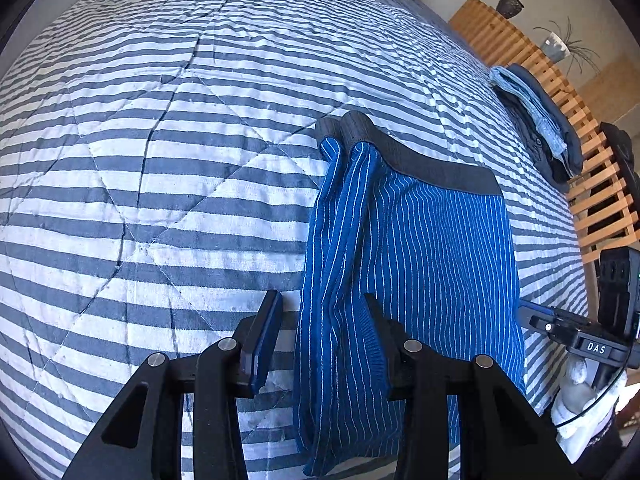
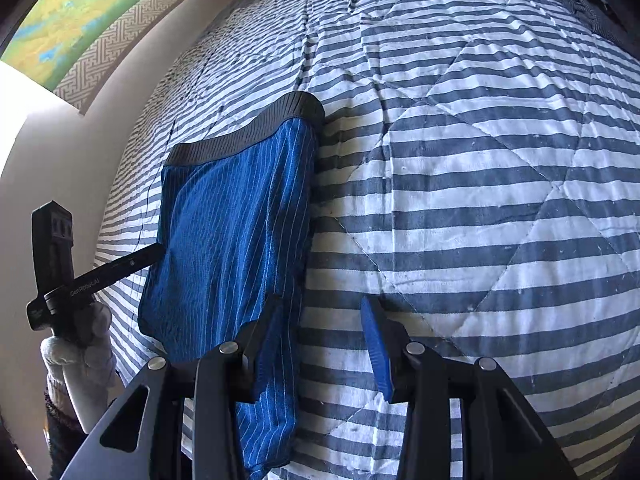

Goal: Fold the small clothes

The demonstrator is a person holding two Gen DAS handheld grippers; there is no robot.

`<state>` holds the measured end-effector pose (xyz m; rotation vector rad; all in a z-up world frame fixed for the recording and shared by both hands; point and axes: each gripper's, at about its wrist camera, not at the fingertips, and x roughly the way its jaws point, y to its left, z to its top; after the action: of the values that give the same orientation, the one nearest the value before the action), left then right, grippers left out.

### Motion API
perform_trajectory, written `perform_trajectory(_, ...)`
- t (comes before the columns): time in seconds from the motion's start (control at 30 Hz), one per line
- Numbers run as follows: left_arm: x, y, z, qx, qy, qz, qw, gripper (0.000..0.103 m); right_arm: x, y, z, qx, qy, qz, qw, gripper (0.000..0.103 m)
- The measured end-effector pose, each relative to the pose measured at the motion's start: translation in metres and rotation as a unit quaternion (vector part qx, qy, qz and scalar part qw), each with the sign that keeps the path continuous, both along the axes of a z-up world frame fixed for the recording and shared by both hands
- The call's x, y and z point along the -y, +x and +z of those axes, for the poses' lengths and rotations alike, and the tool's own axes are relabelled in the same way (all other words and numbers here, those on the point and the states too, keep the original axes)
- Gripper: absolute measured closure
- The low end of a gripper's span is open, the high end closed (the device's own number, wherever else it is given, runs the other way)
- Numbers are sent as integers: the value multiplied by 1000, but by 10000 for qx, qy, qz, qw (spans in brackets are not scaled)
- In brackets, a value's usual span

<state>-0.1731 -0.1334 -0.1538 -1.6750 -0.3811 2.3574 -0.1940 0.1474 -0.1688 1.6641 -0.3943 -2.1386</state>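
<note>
Blue pinstriped boxer shorts (image 1: 432, 248) lie folded lengthwise on the striped quilt (image 1: 160, 160), dark waistband farthest; left gripper (image 1: 320, 332) and right gripper (image 2: 324, 340) both hang apart (nothing clamped), lower hem cut off

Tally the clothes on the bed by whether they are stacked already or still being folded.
Being folded: 1, the blue pinstriped shorts lying on the striped quilt.
Stacked at the quilt's edge: at least 3 in the pile of folded clothes; exact layers unclear.
Total: at least 4.
</note>
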Motion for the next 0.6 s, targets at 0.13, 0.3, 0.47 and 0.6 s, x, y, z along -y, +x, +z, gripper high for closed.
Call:
perform_trajectory(0.13, -4, 0, -1, 43, -40, -77, 10000, 66, 3, -4, -2, 41, -69, 12, 10000, 66)
perform_trajectory(0.3, -6, -1, -2, 42, -123, -152, 9998, 76, 2, -2, 11, 58, -356, 53, 9993, 66)
perform_trajectory(0.47, -7, 0, -2, 24, -135, -159, 9998, 86, 9, -10, 2, 213, -345, 102, 9991, 66)
perform_trajectory(0.6, -7, 0, -1, -32, -175, -202, 9996, 89, 12, -9, -6, 210, -363, 140, 9990, 66)
